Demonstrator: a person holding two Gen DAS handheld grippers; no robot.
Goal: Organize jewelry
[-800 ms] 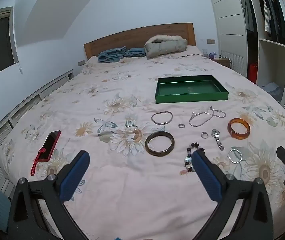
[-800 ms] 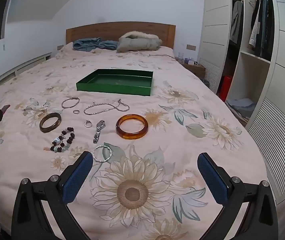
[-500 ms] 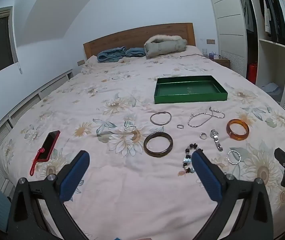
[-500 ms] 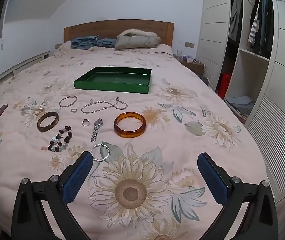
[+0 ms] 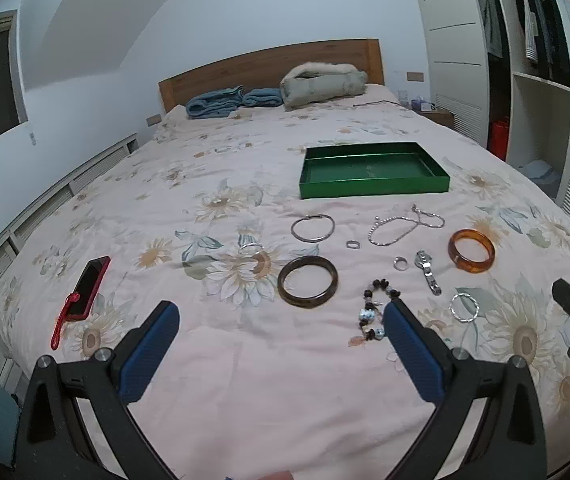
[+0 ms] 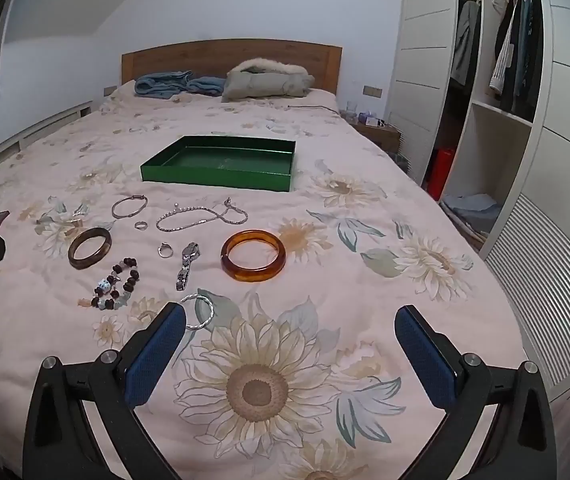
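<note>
An empty green tray (image 5: pixel 373 190) (image 6: pixel 221 179) lies on the bed beyond the jewelry. Spread in front of it are an amber bangle (image 5: pixel 471 251) (image 6: pixel 253 255), a dark bangle (image 5: pixel 307 281) (image 6: pixel 89 248), a beaded bracelet (image 5: pixel 373 314) (image 6: pixel 115 283), a watch (image 5: pixel 427 266) (image 6: pixel 187 260), a chain necklace (image 5: pixel 405 224) (image 6: pixel 201 216), thin silver bangles (image 5: pixel 312 227) (image 6: pixel 201 312) and small rings (image 5: pixel 400 263). My left gripper (image 5: pixel 281 316) is open and empty, near the beaded bracelet. My right gripper (image 6: pixel 291 320) is open and empty, in front of the amber bangle.
A red phone with a strap (image 5: pixel 87 286) lies at the bed's left edge. Folded blue cloth (image 5: pixel 215 100) and a grey coat (image 5: pixel 321 84) sit by the headboard. An open wardrobe (image 6: pixel 501 80) stands on the right.
Both grippers have dropped slightly and moved a little closer to the jewelry. Nothing on the bed has moved.
</note>
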